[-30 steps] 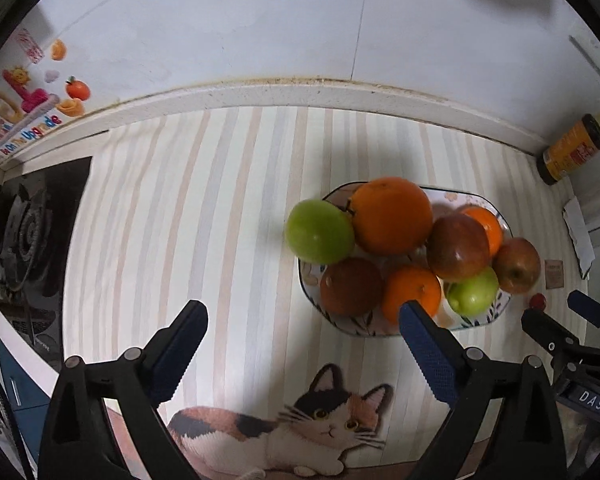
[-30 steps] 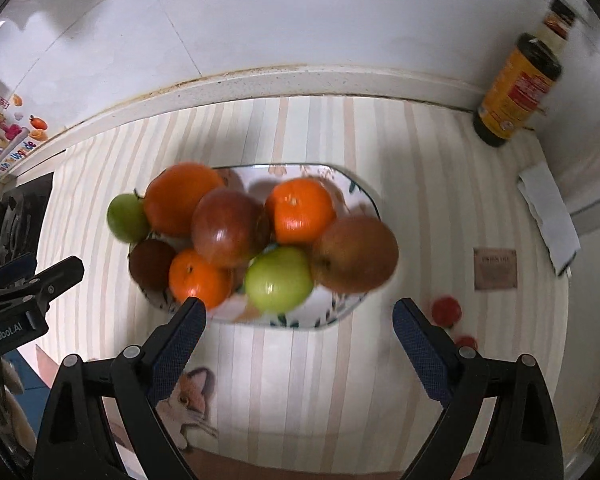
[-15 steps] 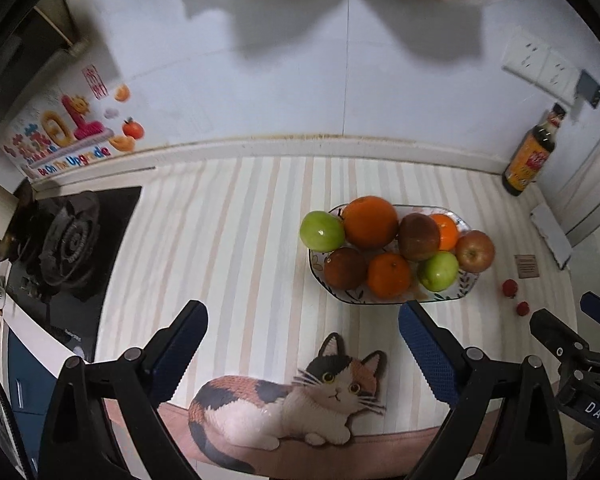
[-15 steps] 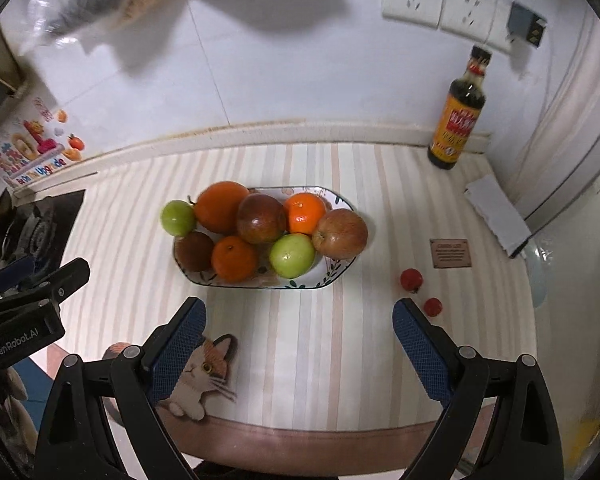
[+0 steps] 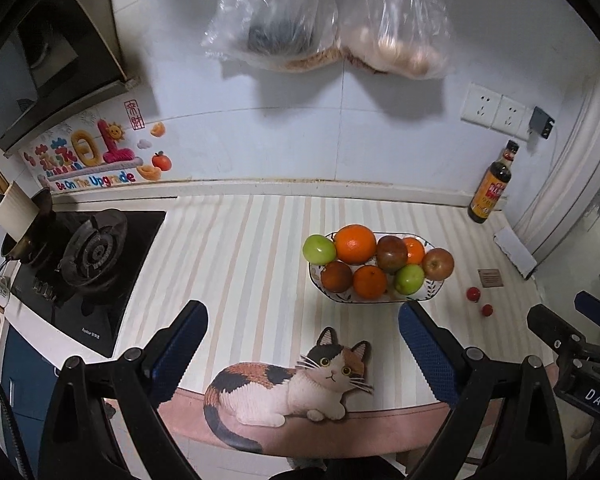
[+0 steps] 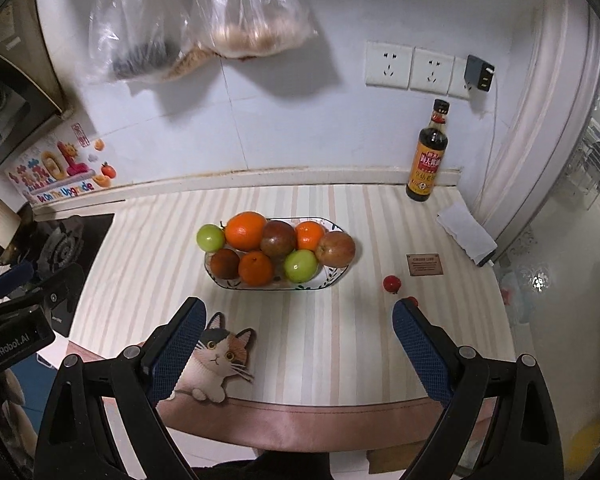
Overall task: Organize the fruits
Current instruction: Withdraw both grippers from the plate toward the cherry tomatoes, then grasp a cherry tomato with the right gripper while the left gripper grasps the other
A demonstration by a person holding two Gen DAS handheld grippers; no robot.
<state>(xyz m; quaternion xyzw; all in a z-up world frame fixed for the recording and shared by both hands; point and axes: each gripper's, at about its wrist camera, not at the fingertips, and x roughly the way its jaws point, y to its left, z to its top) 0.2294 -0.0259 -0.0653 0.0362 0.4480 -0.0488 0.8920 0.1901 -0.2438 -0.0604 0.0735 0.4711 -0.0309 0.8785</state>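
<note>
Pulling back from the bench [image 5: 228, 264], both tongs are now seen high and well clear of the fruit, where a second ago they hung close over the plate. The left tongs [image 5: 303, 344] are spread wide with nothing between the blue pads [image 5: 180, 344]; the right tongs [image 6: 296, 340] are likewise gaping and empty. Just beyond the pads the cat mat [image 5: 292, 384] is laid at the bench's near edge. Past that, the plate [image 6: 332, 276] is seen mid-bench, heaped with oranges, green apples and darker red fruit, the big orange [image 6: 245, 230] at the back left. To its right, two small red fruits [image 6: 391, 283] are left loose on the striped cloth, well apart from the plate. Farther back, a sauce bottle [image 6: 427, 160] is stood against the wall, and plastic bags [image 6: 244, 12] are hung above. The withdrawal is judged a sign that the plate is finished, or nearly; only the loose red pair may remain to be gathered.
</note>
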